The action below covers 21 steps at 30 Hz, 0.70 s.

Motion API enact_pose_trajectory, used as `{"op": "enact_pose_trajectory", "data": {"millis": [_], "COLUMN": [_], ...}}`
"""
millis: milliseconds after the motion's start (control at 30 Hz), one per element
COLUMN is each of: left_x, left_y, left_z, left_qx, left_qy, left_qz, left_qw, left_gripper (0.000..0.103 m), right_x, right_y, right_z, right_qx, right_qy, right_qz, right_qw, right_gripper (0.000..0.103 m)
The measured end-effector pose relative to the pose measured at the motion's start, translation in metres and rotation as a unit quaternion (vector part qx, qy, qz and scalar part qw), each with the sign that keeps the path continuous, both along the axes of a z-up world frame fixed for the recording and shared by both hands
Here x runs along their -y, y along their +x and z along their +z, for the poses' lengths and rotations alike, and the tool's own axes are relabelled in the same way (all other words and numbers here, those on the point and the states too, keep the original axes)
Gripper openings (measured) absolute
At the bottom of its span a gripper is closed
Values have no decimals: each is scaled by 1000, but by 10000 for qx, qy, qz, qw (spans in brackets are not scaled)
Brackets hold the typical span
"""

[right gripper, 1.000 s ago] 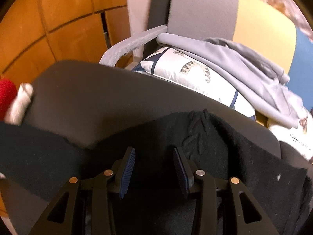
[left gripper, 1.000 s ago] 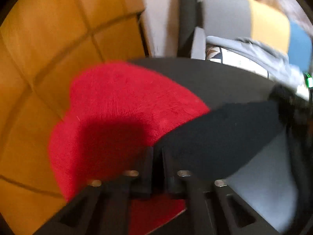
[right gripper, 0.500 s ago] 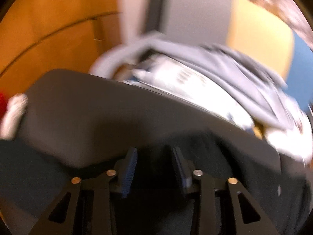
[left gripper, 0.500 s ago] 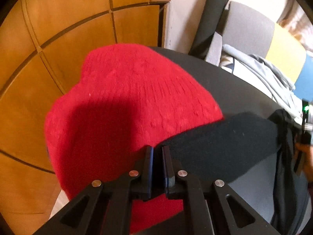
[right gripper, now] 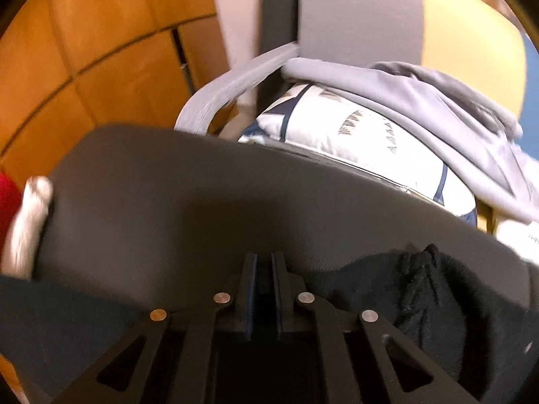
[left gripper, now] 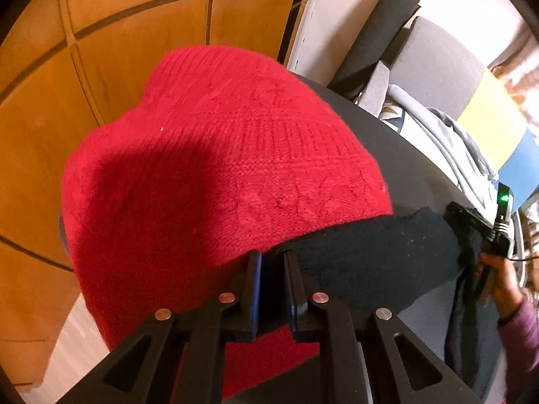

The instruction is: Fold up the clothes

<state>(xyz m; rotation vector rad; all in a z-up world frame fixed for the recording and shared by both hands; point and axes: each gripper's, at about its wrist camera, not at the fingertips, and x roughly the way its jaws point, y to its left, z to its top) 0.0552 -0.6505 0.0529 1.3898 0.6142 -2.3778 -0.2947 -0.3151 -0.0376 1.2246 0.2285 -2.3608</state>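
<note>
Spanning both wrist views, I see the dark table carrying a red knitted sweater at its left end, against the wooden panelling, and a black garment stretched from my left gripper across to my right gripper. Behind the table I note a chair holding a grey hoodie and a patterned cushion. My left jaws are opening slightly with black cloth still pinched between them, while my right jaws are drawn together on the garment's other edge, whose bunched folds lie just beside them.
</note>
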Motion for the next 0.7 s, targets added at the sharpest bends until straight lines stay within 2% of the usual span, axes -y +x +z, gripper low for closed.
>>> {"op": "enact_pose_trajectory", "data": {"millis": [67,133,200,300,367,533,633,667,700], "left_x": [3,6,7,9,10,20,31,35,38], "left_y": [-1,-2,-1,3,1,4,5,4,4], "left_z": [-1,-2,-1,-2,-5,-9,-12,-13,-14], "left_qx": [32,60,16,-36,-89,-223,-306,-336,-367], "left_qy": [144,295,382,484,575,845,1258,1408,1557], "left_qz": [21,58,91,112,164,441,641,710,778], "left_qw": [9999,9995,9992,9988,9982,9952,9895,9869,9841], "left_gripper": [17,17,19,25,28,29,29,29,29], "right_x": [1,4,2,11,19,24,34,38,40], "right_y": [-3,2,16,30,30,23,23,24,25], "right_z": [0,11,24,22,6,-1,-5,-4,-3], "right_qx": [-43,-3,-22,420,850,453,79,-7,-66], "right_qy": [-57,57,-258,44,236,-260,-371,-319,-272], "right_qz": [-94,168,615,1248,1384,748,455,483,521], "right_qw": [9999,9998,9978,9913,9864,9958,9982,9983,9983], "right_gripper": [8,13,12,12,12,10,13,16,24]}}
